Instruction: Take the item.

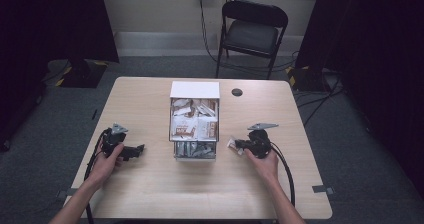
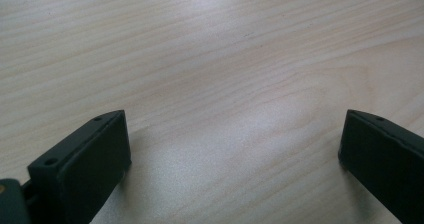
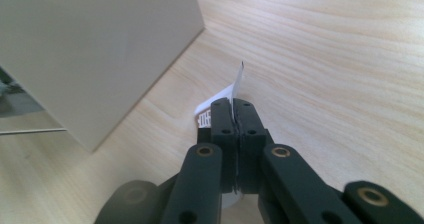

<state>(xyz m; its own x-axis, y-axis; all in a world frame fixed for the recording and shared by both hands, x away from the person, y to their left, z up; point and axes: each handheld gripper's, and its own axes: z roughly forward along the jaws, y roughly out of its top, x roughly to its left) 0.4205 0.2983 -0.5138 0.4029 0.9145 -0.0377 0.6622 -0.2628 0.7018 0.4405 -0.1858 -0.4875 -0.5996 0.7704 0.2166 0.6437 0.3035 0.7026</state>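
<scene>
One box (image 1: 194, 121) of packets, two grippers — left gripper (image 2: 235, 149) jaws wide (bare table (image 2: 210, 59)), right gripper (image 3: 233, 115) jaws pinching one packet (image 3: 227, 96).

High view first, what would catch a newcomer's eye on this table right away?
The white box at the table's middle, its compartments stuffed with small packets, draws the eye first. Next, the right gripper, to the right of the box, is shut on a thin white packet just above the wood, while the left gripper rests open over bare tabletop to the left.
</scene>
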